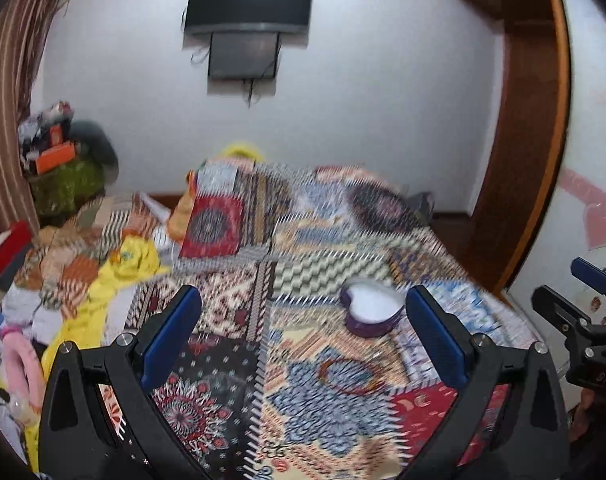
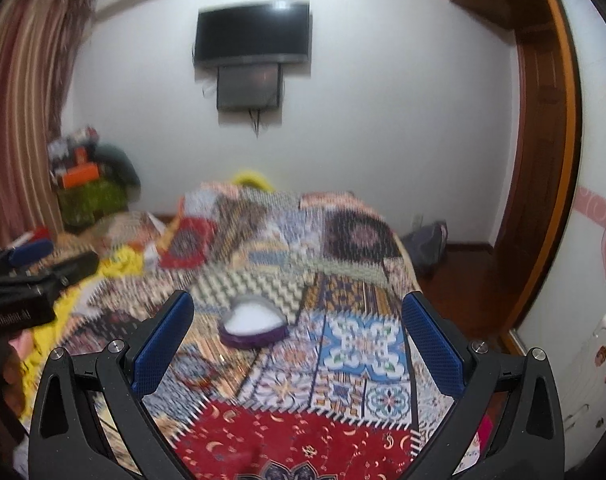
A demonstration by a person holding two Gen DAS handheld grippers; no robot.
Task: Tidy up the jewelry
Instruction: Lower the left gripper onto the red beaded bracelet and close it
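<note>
Heart-shaped box (image 2: 253, 326) lies on the bedspread (image 2: 355, 344) ahead, between both grippers' released, empty fingers (image 2: 163, 344).

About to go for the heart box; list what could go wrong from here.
1. The heart-shaped box sits on a soft patterned bedspread, so pressing on it may tip or sink it.
2. Both views are motion-blurred; no jewelry can be made out, so aim is uncertain.
3. The open left gripper and right gripper point at the same box and might collide.
</note>
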